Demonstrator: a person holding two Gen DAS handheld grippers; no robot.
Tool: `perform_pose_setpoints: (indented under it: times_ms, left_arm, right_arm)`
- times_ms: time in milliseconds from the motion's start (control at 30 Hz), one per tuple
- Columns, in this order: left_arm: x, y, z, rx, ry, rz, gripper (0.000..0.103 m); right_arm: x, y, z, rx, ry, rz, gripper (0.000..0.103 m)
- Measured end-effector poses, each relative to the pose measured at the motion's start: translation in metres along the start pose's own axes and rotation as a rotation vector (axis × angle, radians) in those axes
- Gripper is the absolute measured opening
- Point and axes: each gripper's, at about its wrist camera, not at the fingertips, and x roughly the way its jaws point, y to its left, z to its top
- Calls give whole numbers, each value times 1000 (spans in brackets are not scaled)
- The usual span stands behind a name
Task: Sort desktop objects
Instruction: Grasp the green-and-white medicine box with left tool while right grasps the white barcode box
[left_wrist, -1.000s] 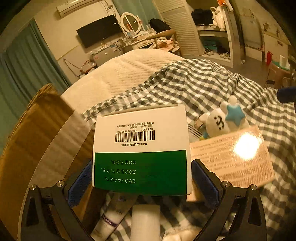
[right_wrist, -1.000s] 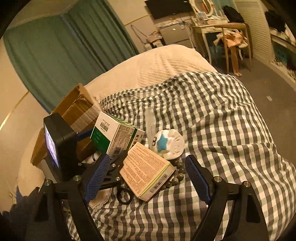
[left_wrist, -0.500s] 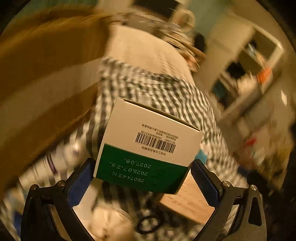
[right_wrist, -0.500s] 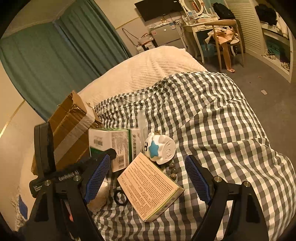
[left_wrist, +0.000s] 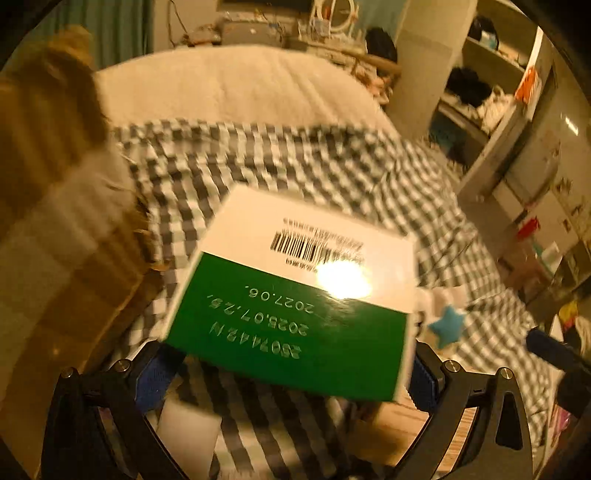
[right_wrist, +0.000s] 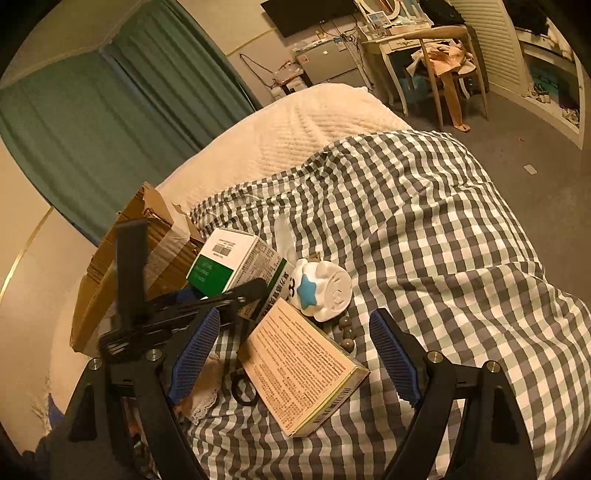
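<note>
The left gripper (left_wrist: 291, 373) pinches a green-and-white box (left_wrist: 295, 291) between its blue pads, holding it tilted above the checked blanket (right_wrist: 424, 229), just beside the open cardboard carton (right_wrist: 110, 288); the left wrist view is motion-blurred, so the grip seems firm rather than certain. The right gripper (right_wrist: 295, 354) has its fingers spread wide and empty over a flat beige box (right_wrist: 303, 365) lying on the blanket. Beyond that box a white toy with a blue star (right_wrist: 321, 291) rests on its side, touching a string of dark beads (right_wrist: 347, 334). A black ring (right_wrist: 243, 389) lies at the beige box's left edge.
</note>
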Motion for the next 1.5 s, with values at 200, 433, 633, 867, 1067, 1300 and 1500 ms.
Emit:
perform_pose_setpoints:
  times_ms: [200, 433, 633, 867, 1067, 1300, 1500]
  left_arm:
    - [-17, 1, -3, 24, -107, 12, 97]
    - [-67, -9, -16, 56, -143, 119, 97]
    - [-108, 8, -38, -26, -60, 78, 97]
    - [-163, 20, -72, -10, -57, 92, 97]
    - [-193, 45, -97, -89, -116, 104, 97]
    - [-221, 54, -93, -131, -230, 95, 97]
    - [-244, 60, -84, -114, -324, 82, 97]
  right_arm:
    - [7, 5, -3, -70, 37, 1, 83]
    - [6, 20, -15, -386, 95, 30, 84]
    - [31, 47, -33, -573, 129, 19, 90]
    - [63, 58, -56, -750, 168, -111, 96]
    - [76, 36, -47, -658, 190, -188, 97]
    - [55, 56, -46, -579, 110, -177, 84]
    - [-17, 123, -41, -608, -130, -108, 79]
